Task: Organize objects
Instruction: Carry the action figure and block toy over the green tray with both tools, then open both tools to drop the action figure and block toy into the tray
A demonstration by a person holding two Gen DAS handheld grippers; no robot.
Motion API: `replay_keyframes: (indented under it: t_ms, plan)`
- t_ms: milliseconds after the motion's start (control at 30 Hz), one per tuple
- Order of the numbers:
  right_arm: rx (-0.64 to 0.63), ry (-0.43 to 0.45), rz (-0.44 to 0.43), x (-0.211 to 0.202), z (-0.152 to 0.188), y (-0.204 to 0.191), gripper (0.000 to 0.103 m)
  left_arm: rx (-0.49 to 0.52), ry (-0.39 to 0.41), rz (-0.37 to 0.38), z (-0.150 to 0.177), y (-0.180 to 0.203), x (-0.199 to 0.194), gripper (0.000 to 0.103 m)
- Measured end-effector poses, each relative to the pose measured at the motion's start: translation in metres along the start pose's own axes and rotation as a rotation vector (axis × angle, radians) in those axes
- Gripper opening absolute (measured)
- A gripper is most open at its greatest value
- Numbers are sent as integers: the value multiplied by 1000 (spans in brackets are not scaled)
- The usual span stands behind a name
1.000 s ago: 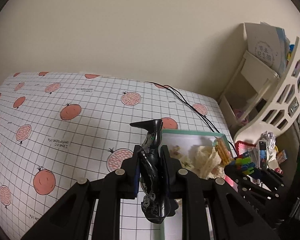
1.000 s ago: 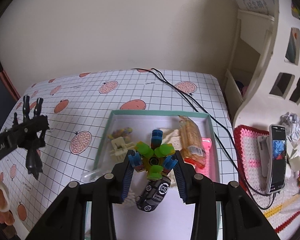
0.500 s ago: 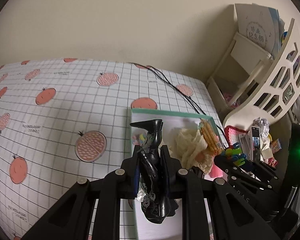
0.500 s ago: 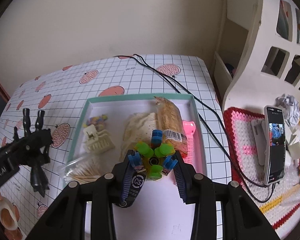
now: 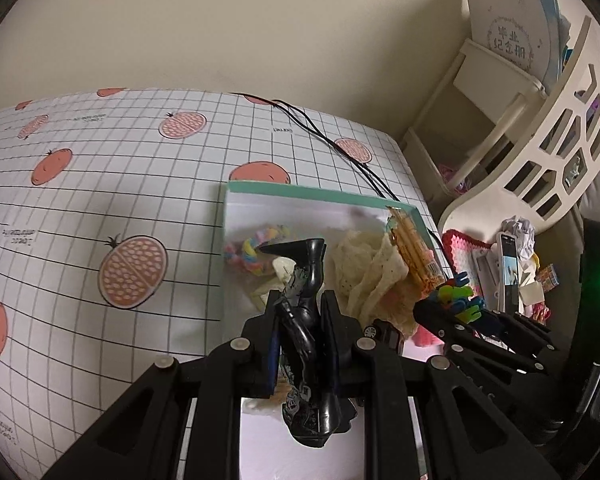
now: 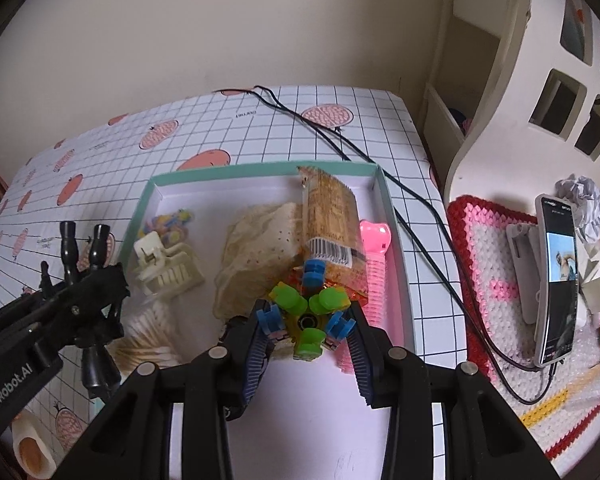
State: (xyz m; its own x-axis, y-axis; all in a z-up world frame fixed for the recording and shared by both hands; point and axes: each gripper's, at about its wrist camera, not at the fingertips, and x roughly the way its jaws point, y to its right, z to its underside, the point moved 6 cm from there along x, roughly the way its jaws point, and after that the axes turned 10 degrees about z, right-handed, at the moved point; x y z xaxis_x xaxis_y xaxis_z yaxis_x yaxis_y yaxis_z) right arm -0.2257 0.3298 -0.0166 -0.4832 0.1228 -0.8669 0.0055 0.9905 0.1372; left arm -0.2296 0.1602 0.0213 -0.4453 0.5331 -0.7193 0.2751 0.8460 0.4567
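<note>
the left claw (image 5: 303, 320) is clenched on a black figurine (image 5: 306, 312), its pointed end sticking out ahead over the near left part of the teal-rimmed tray (image 5: 320, 194). the right claw (image 6: 310, 330) grasps a blue and green spinner toy (image 6: 308, 320) between its ribbed fingers (image 6: 260, 352), held above the middle of the tray. inside the tray, past the spinner, a cream perforated cloth (image 6: 256, 248) lies bunched, with a snack packet (image 6: 332, 220) leaning on it and a pink comb (image 6: 374, 256) along the right wall. a white hair clip (image 6: 166, 266) and a pastel hair tie (image 6: 168, 222) sit toward the left wall, and a bag of cotton swabs (image 6: 144, 340) lies at the near left. the tray rests on the tabletop (image 5: 100, 208) covered in a grid cloth with orange fruit prints. black cables (image 6: 380, 184) run past the tray's right corner to a phone (image 6: 556, 284) on a crocheted mat (image 6: 488, 240). a white shelf unit (image 5: 520, 128) stands further right.
</note>
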Motion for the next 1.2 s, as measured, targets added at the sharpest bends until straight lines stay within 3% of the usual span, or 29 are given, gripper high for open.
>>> replay_keyframes:
  t_ms: [400, 900, 1200]
  plan:
    - [-19, -34, 14, 20, 7, 0, 41, 23, -36, -13, 5, 3, 23, 20]
    - [-16, -29, 15, 16, 5, 2, 41, 44, -51, -29, 4, 11, 27, 20]
    - [-6, 4, -3, 3, 1, 3, 42, 60, -35, -30, 1, 17, 17, 29]
